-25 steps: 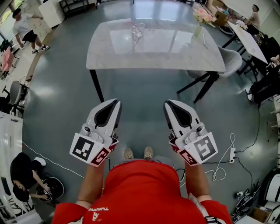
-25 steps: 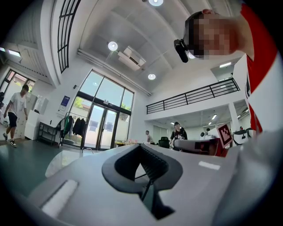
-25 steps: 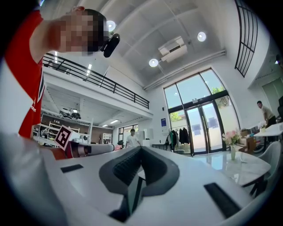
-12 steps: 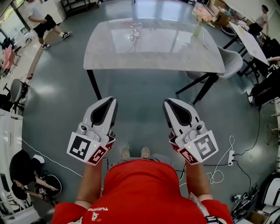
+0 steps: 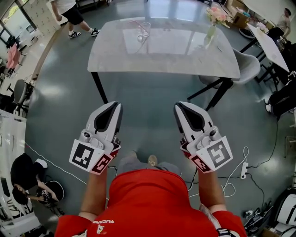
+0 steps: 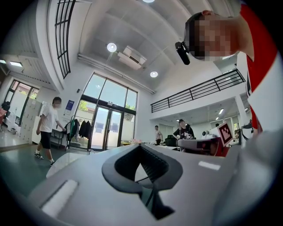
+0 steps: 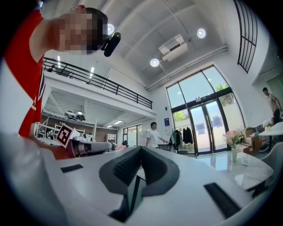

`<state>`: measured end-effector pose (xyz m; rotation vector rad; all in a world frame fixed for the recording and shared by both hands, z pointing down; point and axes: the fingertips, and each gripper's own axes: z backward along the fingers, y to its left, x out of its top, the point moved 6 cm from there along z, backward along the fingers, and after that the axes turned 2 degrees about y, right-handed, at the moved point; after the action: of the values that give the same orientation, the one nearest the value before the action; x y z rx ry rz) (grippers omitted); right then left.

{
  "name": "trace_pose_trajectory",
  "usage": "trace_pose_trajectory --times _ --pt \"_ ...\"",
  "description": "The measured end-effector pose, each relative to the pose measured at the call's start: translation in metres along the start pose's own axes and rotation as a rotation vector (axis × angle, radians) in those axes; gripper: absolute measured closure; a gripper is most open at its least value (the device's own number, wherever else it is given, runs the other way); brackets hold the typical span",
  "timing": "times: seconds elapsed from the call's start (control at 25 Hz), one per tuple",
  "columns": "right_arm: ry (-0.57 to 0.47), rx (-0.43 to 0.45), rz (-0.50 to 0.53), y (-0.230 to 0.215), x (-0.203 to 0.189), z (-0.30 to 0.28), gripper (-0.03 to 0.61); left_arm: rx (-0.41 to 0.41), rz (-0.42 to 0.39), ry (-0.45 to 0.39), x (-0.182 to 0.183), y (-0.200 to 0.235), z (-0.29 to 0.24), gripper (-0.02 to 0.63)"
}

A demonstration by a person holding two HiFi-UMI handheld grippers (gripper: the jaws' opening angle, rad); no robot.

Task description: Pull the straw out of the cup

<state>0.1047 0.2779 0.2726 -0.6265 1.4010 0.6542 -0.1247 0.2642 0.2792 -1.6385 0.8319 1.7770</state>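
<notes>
A clear glass cup (image 5: 144, 30) with a thin pink straw (image 5: 137, 22) stands on the far part of the pale marble table (image 5: 162, 58), well ahead of me. My left gripper (image 5: 115, 106) and right gripper (image 5: 181, 106) are held side by side over the grey floor, short of the table's near edge. Both point level toward the table, jaws together with nothing between them. The left gripper (image 6: 141, 148) and the right gripper (image 7: 140, 150) show the same in their own views. The cup cannot be made out in either gripper view.
A vase of pink flowers (image 5: 211, 25) stands on the table's right side, with a grey chair (image 5: 247, 65) beyond that corner. A person (image 5: 69, 11) walks at the back left. Another person (image 5: 23, 178) crouches at the lower left. Cables and a power strip (image 5: 243, 163) lie on the floor at right.
I have stepped toward the table, so its near edge sits a little closer to both grippers. The person at the back left has walked to the right. Both grippers stay shut.
</notes>
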Motion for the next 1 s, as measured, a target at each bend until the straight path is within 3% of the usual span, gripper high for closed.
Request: trace_pose_trajectory --times 0.52,1.0 --pt "0.007 -0.018 0.016 -0.025 -0.004 -0.011 0.578 0.016 -0.004 -0.027 0.001 0.019 -0.025 0.609" --pt "0.019 -0.047 0.036 -0.069 -0.004 -0.078 0.578 0.004 -0.007 -0.044 0.001 0.086 -0.082 0.609"
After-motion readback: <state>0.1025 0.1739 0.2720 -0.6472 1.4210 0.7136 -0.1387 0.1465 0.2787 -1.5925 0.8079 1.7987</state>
